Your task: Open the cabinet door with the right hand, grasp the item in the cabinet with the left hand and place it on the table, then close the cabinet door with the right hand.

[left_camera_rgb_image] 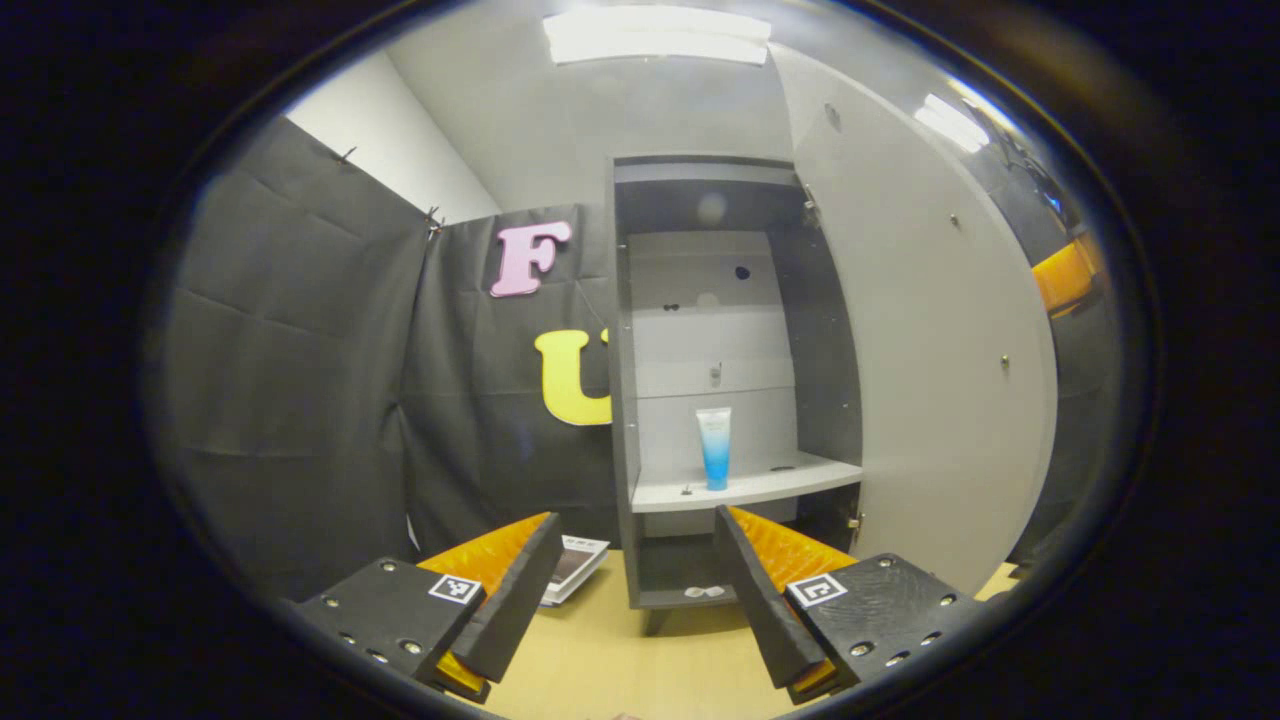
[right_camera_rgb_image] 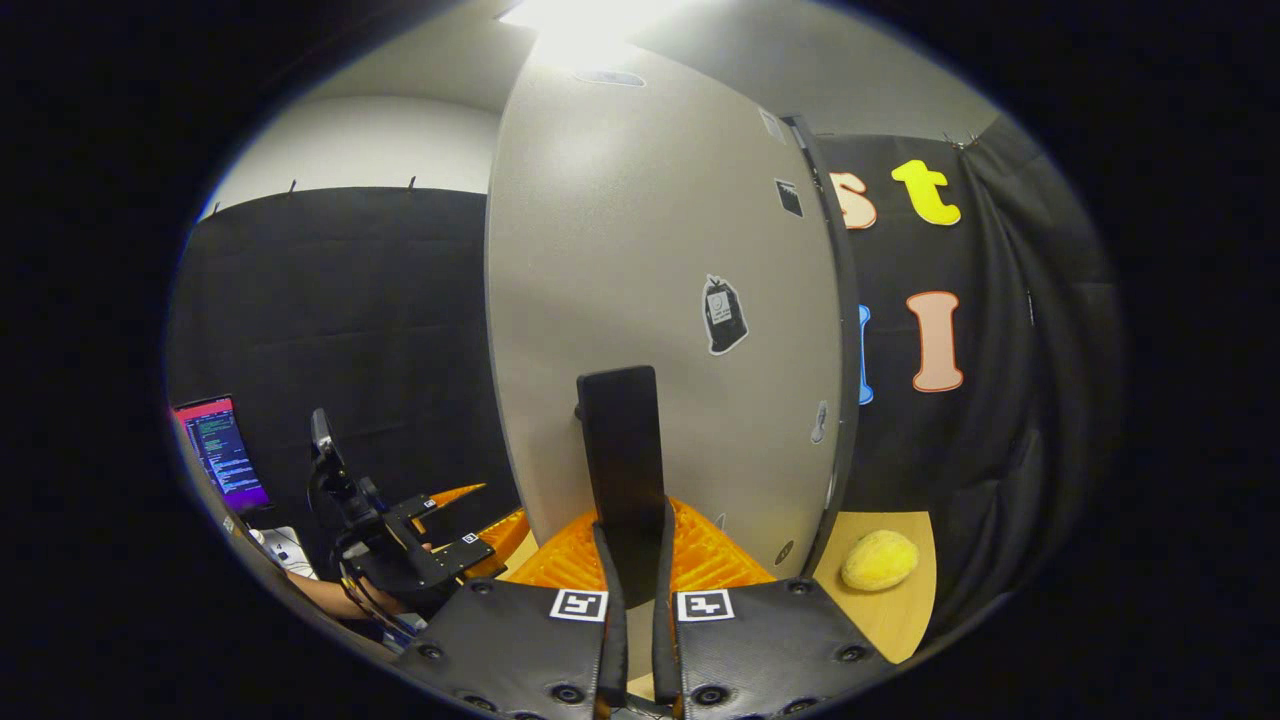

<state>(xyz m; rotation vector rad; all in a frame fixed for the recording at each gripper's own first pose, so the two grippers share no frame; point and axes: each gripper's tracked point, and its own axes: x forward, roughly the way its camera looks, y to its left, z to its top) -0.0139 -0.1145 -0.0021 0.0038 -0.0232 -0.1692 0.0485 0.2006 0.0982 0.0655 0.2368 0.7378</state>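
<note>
— Where was the door?

— Swung wide open. My right gripper (right_camera_rgb_image: 634, 575) had its fingers pinched tight on the dark handle (right_camera_rgb_image: 620, 440) of the cabinet door (right_camera_rgb_image: 660, 280), the handle standing upright between them.

— And the left one?

— My left gripper (left_camera_rgb_image: 640, 590) hung over the table (left_camera_rgb_image: 610, 650) in front of the cabinet (left_camera_rgb_image: 722, 370), fingers spread apart and holding nothing (a booklet (left_camera_rgb_image: 578, 562) lay just beyond one fingertip).

— The item?

— The blue tube (left_camera_rgb_image: 714, 448) stood upright on the shelf (left_camera_rgb_image: 745, 487) inside, well apart from my left gripper. In the right gripper view a yellow sponge (right_camera_rgb_image: 879, 560) sat on the table beside the door.
</note>
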